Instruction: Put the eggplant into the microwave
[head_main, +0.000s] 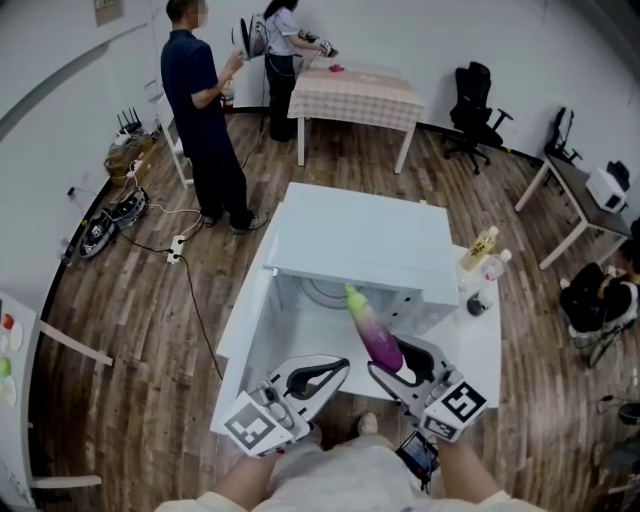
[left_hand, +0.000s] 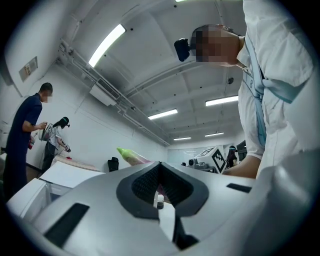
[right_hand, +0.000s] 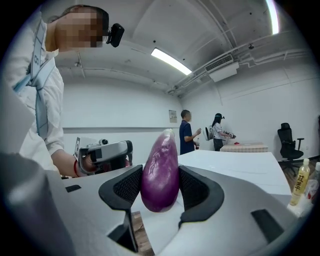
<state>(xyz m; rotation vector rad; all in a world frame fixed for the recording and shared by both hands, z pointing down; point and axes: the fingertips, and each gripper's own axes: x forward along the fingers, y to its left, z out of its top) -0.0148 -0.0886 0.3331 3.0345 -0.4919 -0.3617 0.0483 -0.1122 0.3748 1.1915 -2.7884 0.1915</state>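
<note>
Eggplant (right_hand: 161, 172) clamped in right gripper (right_hand: 161, 186)
Its green tip points at the white microwave (head_main: 360, 240); left gripper (head_main: 318, 377) jaws are together, empty.

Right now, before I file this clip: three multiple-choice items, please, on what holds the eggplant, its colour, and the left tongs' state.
1. The eggplant is held by: A the left tongs; B the right tongs; C neither.
2. Its body is: A purple; B yellow; C white.
3. The left tongs are: A wide open; B shut and empty; C shut on the eggplant.
Answers: 1 B, they grip both its sides; 2 A, purple below a green tip; 3 B, closed with nothing between.
</note>
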